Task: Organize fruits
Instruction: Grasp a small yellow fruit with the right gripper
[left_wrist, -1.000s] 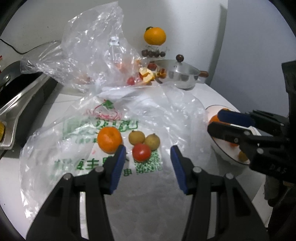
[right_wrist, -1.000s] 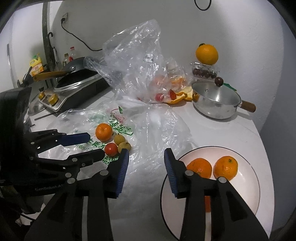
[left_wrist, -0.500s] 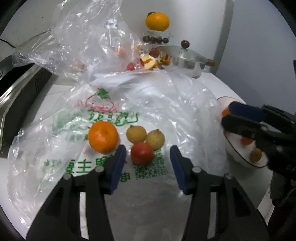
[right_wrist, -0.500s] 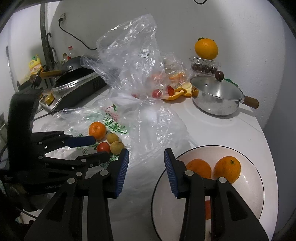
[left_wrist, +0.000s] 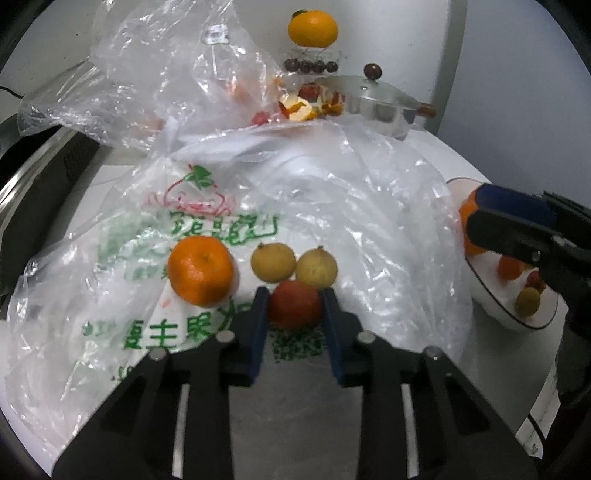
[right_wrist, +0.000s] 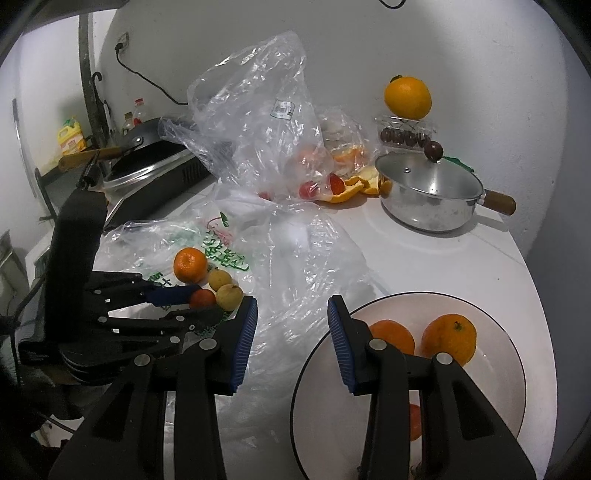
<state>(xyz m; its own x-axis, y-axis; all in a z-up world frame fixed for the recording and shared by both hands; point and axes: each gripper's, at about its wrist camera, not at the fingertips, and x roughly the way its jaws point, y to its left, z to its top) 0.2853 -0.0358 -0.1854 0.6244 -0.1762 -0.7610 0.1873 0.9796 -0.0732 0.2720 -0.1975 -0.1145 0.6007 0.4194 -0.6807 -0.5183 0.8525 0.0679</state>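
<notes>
A small red tomato (left_wrist: 294, 308) lies on a printed plastic bag (left_wrist: 221, 229), and my left gripper (left_wrist: 294, 295) is closing on it, both blue pads touching its sides. Beside it lie a mandarin (left_wrist: 201, 271) and two yellow fruits (left_wrist: 273, 262). In the right wrist view the left gripper (right_wrist: 208, 302) holds the same tomato (right_wrist: 202, 297). My right gripper (right_wrist: 291, 306) hovers part open and empty over the edge of a white plate (right_wrist: 495, 373), which holds two mandarins (right_wrist: 448, 338) and some small fruits, partly hidden behind the fingers.
A lidded steel pot (right_wrist: 428, 192) stands at the back right, by orange peel (right_wrist: 354, 188). A big orange (right_wrist: 408, 96) sits on a clear box of dark fruits. A crumpled clear bag (right_wrist: 258, 129) rises behind the printed one. A stove with a pan (right_wrist: 147, 173) is at the left.
The left gripper came forward and down over the tomato, then its jaws closed onto it. The right gripper stayed in place, its opening unchanged.
</notes>
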